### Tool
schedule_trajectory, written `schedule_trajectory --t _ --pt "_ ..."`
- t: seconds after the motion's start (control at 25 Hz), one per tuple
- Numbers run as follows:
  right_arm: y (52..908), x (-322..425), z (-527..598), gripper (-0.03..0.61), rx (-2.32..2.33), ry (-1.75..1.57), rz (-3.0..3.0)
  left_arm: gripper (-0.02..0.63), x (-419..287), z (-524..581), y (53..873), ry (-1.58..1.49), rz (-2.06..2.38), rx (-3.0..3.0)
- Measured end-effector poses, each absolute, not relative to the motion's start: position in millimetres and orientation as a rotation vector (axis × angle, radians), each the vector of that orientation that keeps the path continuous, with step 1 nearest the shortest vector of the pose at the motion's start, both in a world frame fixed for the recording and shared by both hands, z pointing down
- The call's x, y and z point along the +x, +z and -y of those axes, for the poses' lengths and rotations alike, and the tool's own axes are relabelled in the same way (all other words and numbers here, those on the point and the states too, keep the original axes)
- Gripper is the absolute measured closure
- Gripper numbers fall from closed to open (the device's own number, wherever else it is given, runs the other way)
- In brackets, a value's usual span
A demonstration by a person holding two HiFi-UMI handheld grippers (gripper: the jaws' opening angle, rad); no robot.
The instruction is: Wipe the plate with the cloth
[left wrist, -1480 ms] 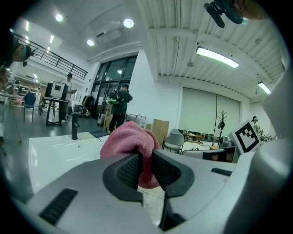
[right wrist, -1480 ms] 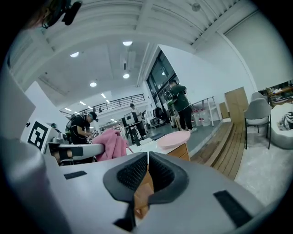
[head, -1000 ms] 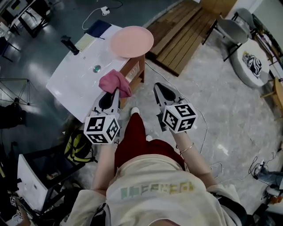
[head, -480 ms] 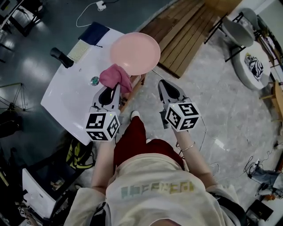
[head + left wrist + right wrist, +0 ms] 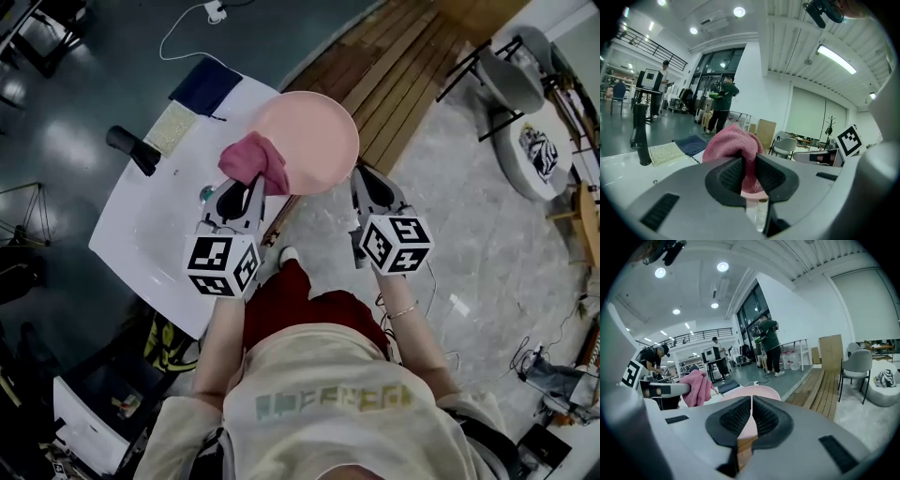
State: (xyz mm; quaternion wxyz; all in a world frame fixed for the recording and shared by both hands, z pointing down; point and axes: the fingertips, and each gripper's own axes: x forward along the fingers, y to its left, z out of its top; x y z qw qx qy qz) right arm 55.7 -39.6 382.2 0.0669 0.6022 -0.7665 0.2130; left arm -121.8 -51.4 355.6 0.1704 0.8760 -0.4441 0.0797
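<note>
**Inspector:** Head view first. What is the state of each tool?

**Assessor:** The left gripper (image 5: 246, 187) is clamped on the cloth (image 5: 251, 159). Its own view shows the ribbed dark pads pinching a fold, with the rest bunched in a soft mound above the tips. The right gripper (image 5: 366, 180) has its jaws drawn together with nothing between them.

**Inspector:** Where is the plate?

**Assessor:** The plate (image 5: 314, 131) lies directly ahead of the right gripper's tips, with its near rim just beside them. I cannot tell whether they touch. The cloth overlaps the plate's edge on the side nearest the left gripper.

**Inspector:** Materials and shapes?

**Assessor:** The cloth is pink terry with a looped, fuzzy pile. The plate is round, pale pink, smooth and matt. The gripper bodies are grey moulded shells.

**Inspector:** The surface and the room?

**Assessor:** A white, glossy table (image 5: 159, 225) sits beneath and ahead of the left gripper. Beyond that gripper it carries a black upright cylinder (image 5: 131, 148), a pale textured pad (image 5: 173, 127) and a dark blue sheet (image 5: 206, 86). Wooden decking (image 5: 412, 66) runs ahead of the right gripper, over pale marbled floor. A grey chair (image 5: 511, 80) stands further out on that side.
</note>
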Motion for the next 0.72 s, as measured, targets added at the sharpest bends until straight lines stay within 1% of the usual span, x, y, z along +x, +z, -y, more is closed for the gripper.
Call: schedule_trajectory --t 0.72 --pt "388.6 88.4 96.0 0.54 1.839 0.604 2.212 0.548 -106.3 103.3 363.5 0.217 1.214 2.494"
